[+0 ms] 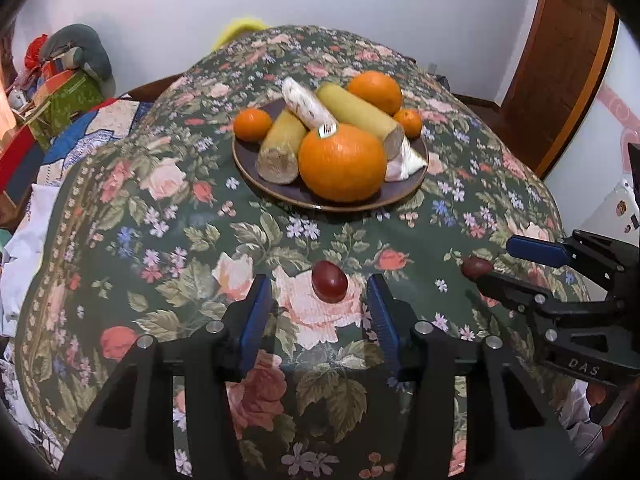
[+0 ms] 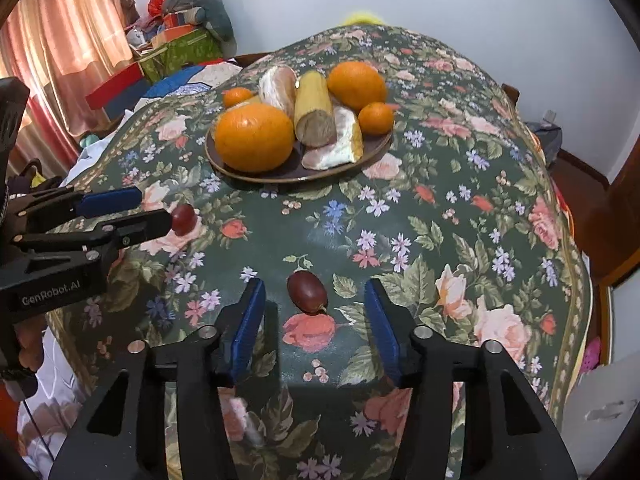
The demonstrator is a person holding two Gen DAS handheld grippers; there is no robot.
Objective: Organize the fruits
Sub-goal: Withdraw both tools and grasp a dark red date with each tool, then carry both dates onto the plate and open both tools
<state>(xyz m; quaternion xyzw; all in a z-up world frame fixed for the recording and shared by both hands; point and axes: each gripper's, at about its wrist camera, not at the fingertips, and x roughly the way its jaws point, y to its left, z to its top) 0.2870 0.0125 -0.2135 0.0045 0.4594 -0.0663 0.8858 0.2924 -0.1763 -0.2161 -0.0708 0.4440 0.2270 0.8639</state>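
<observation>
Two large oranges (image 1: 339,162) (image 1: 375,91), two small mandarins (image 1: 252,124) (image 1: 408,122), two yellow banana pieces (image 1: 281,145) (image 1: 358,112) and two peeled pale pieces (image 1: 307,105) (image 1: 403,163) are sitting on one plate (image 1: 256,170); two red grapes (image 1: 329,281) (image 1: 476,267) are lying on the surface (image 1: 168,240).

A dark green tablecloth (image 1: 168,240) carries pink and red roses, small blue and lilac flowers and olive leaves. The plate (image 1: 256,176) is brown. On it sit bright orange oranges (image 1: 340,160) and pale yellow banana pieces (image 1: 360,112). Two grapes (image 1: 329,276) (image 2: 307,286) are dark red. Both grippers (image 1: 320,296) (image 2: 316,300) are black with blue pads.
</observation>
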